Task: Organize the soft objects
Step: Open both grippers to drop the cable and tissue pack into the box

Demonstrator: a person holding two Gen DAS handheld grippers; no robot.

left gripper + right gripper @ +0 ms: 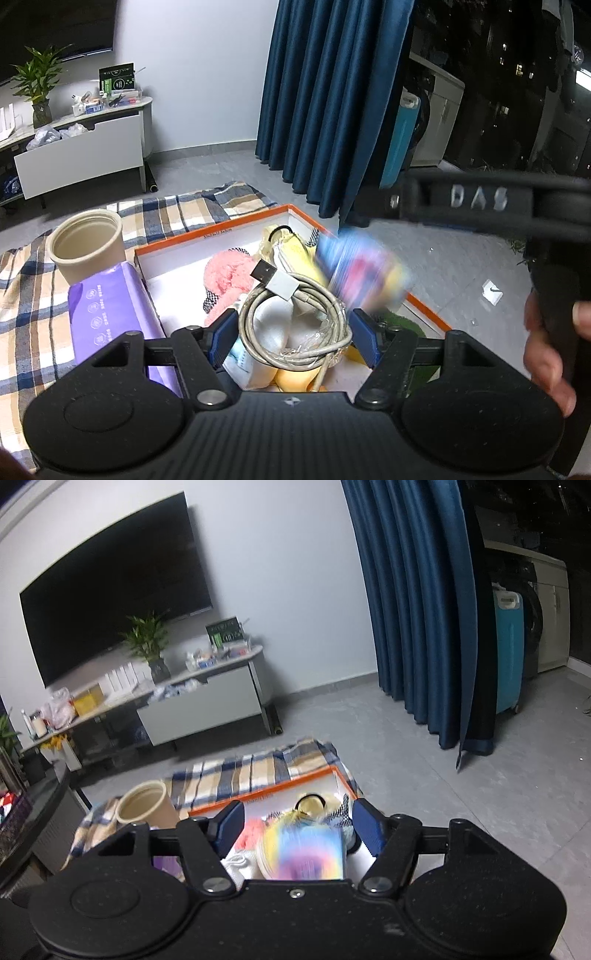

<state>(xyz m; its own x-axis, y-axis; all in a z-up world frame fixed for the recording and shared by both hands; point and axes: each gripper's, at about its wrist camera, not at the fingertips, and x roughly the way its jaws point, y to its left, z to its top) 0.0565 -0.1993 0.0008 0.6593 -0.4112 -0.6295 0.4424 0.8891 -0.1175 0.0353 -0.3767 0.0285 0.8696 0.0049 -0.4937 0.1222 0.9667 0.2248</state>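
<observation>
In the left wrist view, the left gripper [293,341] sits low in the middle with its jaws about half open around a coiled grey cable [295,325]; I cannot tell if it is pinched. It hangs over the orange-edged box [210,240] of soft things, near a blurry rainbow pack [364,273]. In the right wrist view, the right gripper [297,829] has wide jaws, and the rainbow pack [306,853] sits loose between them over the box [266,795].
</observation>
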